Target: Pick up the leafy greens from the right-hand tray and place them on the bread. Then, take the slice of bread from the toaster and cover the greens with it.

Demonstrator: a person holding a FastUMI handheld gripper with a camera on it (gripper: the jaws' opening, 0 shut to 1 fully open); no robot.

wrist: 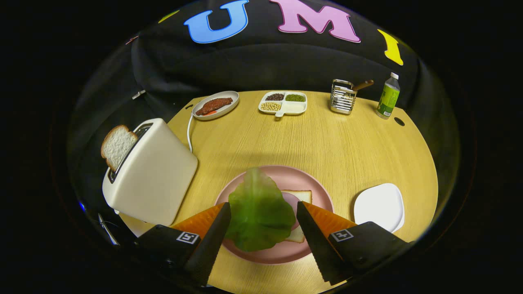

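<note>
Lettuce leaf (257, 210) lies on the plated bread (300, 197); gripper (263, 228) jaws parted, empty. Toaster slice (117, 145) remains to fetch.

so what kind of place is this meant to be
Probably a mock kitchen table set up for sandwich making: a toaster holding a bread slice, a pink plate with bread and a lettuce leaf, which lies between the open tool's fingers.
</note>
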